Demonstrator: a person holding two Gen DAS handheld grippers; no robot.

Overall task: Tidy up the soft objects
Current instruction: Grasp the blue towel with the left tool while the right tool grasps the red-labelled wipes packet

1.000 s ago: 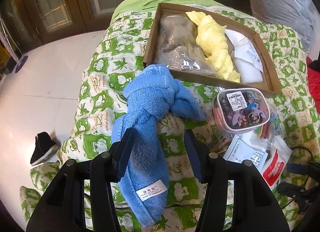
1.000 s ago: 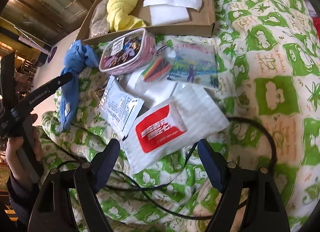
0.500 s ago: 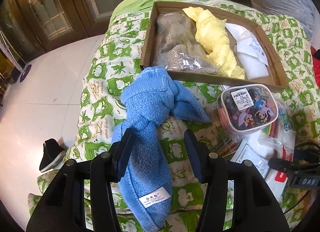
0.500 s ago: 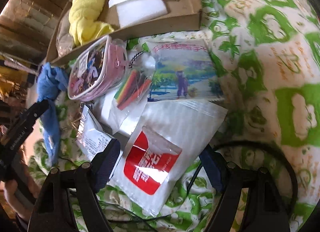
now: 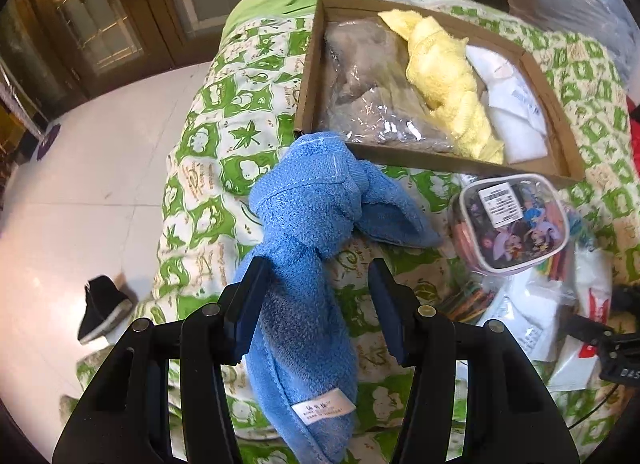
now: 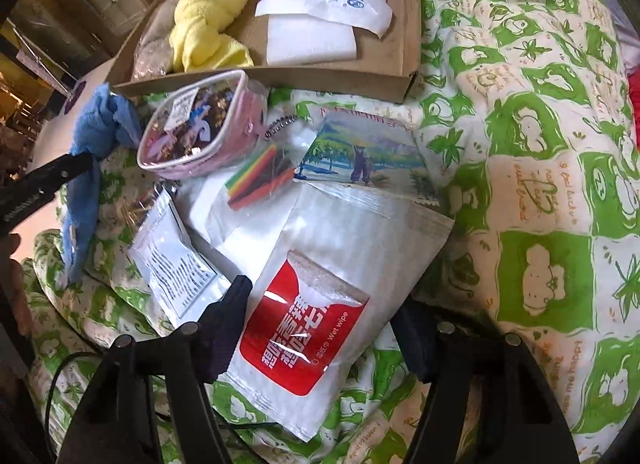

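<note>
On the bed: blue towel (image 5: 308,264) lies knotted, outside the cardboard box (image 5: 568,160).
Left gripper (image 5: 316,300): jaws apart around the towel, ready to close.
Right gripper (image 6: 320,328): jaws apart over the wet wipes pack (image 6: 332,304).

"Wet wipe" reads on the white-and-red pack (image 6: 320,328) (other labels too small).

A knotted blue towel (image 5: 312,232) with a white label lies on a bedspread (image 5: 224,152) checked in green and white — leaf and cartoon motifs. Upper right of the frame, a brown cardboard tray (image 5: 560,124) holds a yellow towel (image 5: 444,80). The wet-wipe pack (image 6: 340,296) is white with a red panel — black fingers (image 6: 230,316) at its side.
</note>
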